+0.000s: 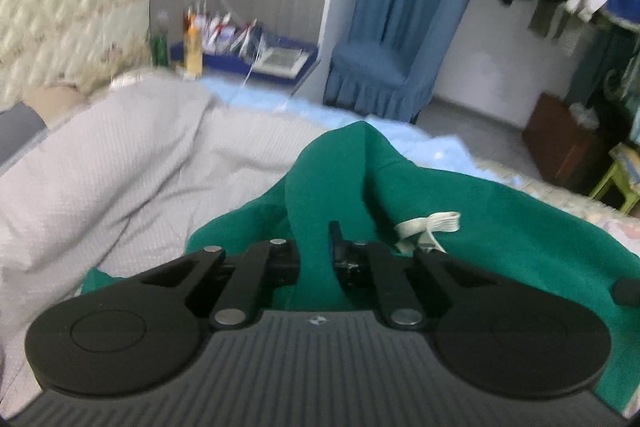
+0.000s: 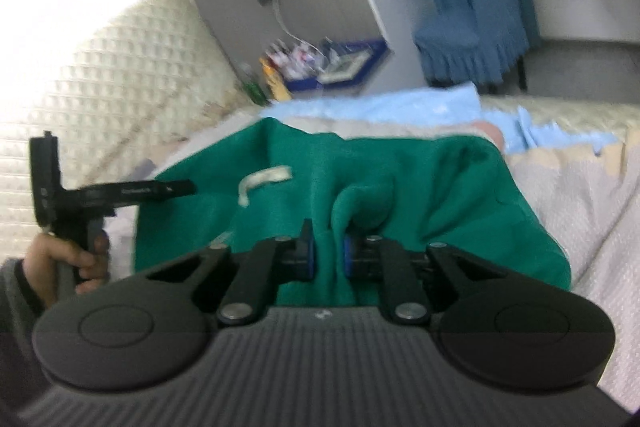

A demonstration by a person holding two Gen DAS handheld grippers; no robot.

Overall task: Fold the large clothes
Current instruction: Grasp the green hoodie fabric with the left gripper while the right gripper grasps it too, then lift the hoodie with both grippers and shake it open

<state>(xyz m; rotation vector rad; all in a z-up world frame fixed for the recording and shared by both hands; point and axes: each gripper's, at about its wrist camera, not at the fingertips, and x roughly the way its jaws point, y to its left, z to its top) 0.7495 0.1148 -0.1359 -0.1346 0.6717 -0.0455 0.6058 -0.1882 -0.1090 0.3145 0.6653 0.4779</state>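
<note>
Nearest to us, the left hand-held gripper (image 1: 314, 259) pinches a raised ridge of the green garment (image 1: 500, 227), the cloth passing up between its two fingers; the right hand-held gripper (image 2: 328, 255) likewise pinches a bunched fold of the same garment (image 2: 420, 187) between its blue pads (image 2: 347, 255). In the right wrist view we also see the left hand-held gripper (image 2: 176, 189) from the side, its fingers reaching into the garment's left edge, with the hand (image 2: 64, 259) around its handle. Both views are blurred, so we cannot tell how many layers each grip holds

The garment hangs partly lifted and partly rests on the bed's grey quilt (image 1: 120, 167). A white drawstring (image 1: 432, 221) lies loose on the cloth just beside the left grip

Risks, as we judge them: each grip sits on a thick, rumpled fold rather than a clean edge, so cloth may slip out under the garment's own weight; a pinch that takes only one layer would let the other sag and skew the fold; uneven pulling between the two grips would twist the piece; the drawstring could catch in a linkage

Farther off, a light blue blanket (image 1: 420, 143) lies beyond the garment and could be dragged along with it. Behind stand a cluttered bedside shelf (image 1: 240, 43) and a blue covered chair (image 1: 392, 67)
</note>
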